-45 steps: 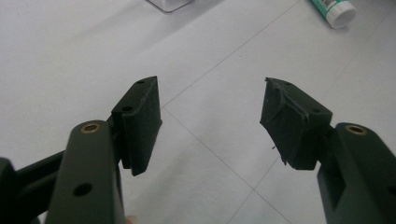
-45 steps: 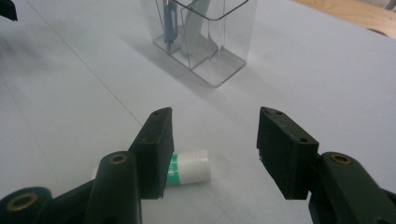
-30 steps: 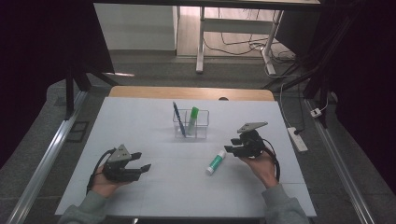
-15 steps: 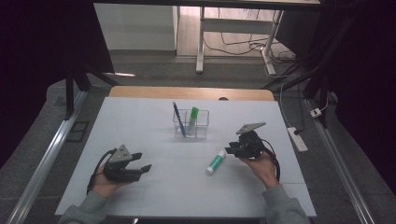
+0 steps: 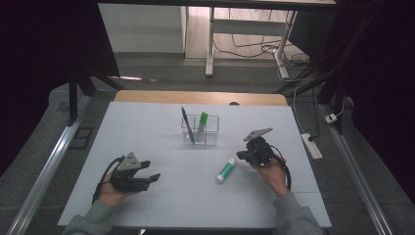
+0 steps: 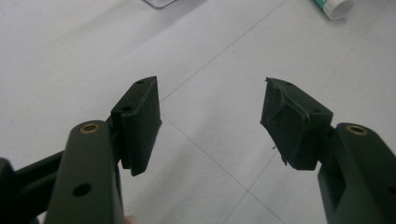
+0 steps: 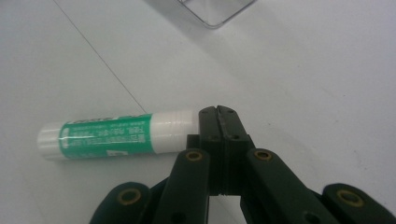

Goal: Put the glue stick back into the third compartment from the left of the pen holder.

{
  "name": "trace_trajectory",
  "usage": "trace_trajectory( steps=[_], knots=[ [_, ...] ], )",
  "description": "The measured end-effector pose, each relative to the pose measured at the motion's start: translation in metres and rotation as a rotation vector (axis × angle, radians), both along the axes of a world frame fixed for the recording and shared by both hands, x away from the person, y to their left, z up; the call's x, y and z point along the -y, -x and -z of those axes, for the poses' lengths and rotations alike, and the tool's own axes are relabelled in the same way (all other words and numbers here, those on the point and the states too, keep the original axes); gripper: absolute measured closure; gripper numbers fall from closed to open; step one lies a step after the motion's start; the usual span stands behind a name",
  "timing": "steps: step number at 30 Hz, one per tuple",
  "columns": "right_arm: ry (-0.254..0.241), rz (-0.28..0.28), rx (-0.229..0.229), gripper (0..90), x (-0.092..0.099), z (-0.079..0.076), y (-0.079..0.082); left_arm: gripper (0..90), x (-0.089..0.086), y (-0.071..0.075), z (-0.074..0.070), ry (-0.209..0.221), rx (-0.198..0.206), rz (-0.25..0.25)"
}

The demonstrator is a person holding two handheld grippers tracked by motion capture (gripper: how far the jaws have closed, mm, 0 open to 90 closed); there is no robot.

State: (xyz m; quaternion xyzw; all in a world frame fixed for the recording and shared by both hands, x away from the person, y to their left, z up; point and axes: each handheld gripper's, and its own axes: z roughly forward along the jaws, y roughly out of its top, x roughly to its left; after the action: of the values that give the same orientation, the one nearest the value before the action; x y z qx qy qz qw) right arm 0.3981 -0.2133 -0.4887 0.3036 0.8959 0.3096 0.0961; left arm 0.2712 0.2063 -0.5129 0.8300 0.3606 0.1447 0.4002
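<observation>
Glue stick, green with white ends, lies flat on the white counter, just left of the right gripper and apart from the clear organizer, where a blue pen and a green marker already stand. Getting it in there appears left to do. The right gripper's jaws have just been closing and now meet empty beside the stick's end. Near the counter's front left, the left gripper rests low in its hand, jaws apart, holding nothing.
</observation>
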Motion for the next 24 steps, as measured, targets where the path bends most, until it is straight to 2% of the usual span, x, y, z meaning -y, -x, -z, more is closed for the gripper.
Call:
trace_trajectory(
  steps=[5,13,24],
  knots=[
    [0.009,0.013,-0.012,89.6,-0.002,0.007,-0.005,36.8,0.000,0.000,0.000,-0.002,0.000,0.002],
    [0.002,-0.008,-0.032,89.6,-0.006,0.017,-0.011,36.8,0.001,0.000,0.000,-0.004,-0.002,0.003],
    [0.015,-0.037,-0.040,89.6,-0.010,0.018,-0.008,36.8,0.000,-0.001,0.001,-0.005,-0.004,0.003]
  ],
)
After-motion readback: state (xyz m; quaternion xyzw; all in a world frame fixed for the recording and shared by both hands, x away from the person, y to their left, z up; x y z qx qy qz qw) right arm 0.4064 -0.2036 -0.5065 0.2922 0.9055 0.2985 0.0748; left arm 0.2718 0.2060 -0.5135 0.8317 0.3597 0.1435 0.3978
